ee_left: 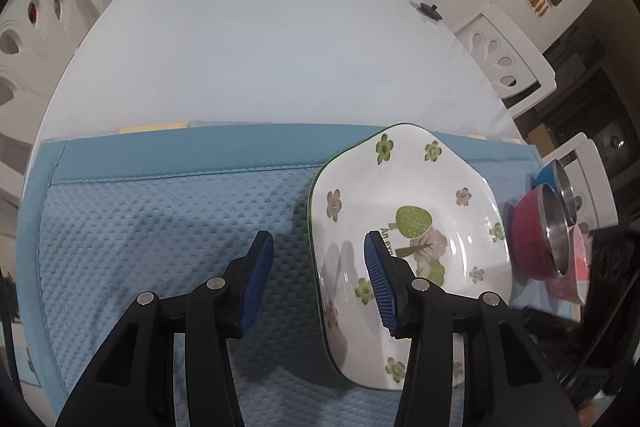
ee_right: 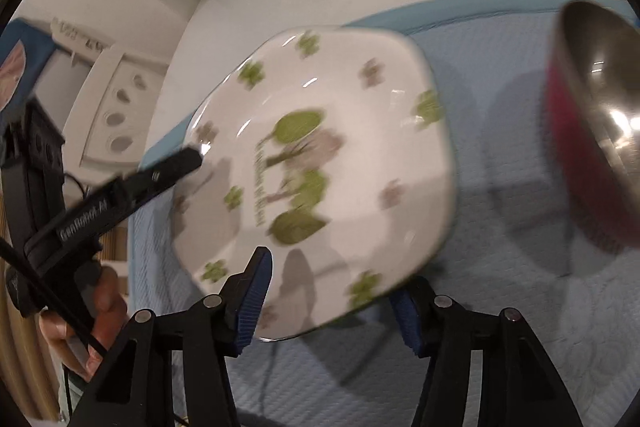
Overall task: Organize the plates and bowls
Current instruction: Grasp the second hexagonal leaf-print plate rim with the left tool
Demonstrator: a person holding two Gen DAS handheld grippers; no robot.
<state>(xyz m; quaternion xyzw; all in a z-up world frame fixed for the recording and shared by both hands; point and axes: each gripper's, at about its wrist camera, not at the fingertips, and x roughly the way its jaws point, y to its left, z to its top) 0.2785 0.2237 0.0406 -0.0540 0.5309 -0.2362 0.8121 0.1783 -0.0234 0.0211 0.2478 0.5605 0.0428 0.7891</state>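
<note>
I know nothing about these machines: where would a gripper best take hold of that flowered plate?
Probably by the rim. The flowered plate is wide and shallow, so only its thin edge fits between two fingers. It seems tilted off the blue mat, leaving the edge free. The left gripper already straddles the plate's left edge, one finger above and one outside; the side facing the bowls is crowded.

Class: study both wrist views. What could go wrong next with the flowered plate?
1. The flowered plate looks tilted over the blue mat, with neither the left gripper nor the right gripper clearly clamping it; it may slip.
2. The pink bowl stands close beside it; a swing could knock it.
</note>
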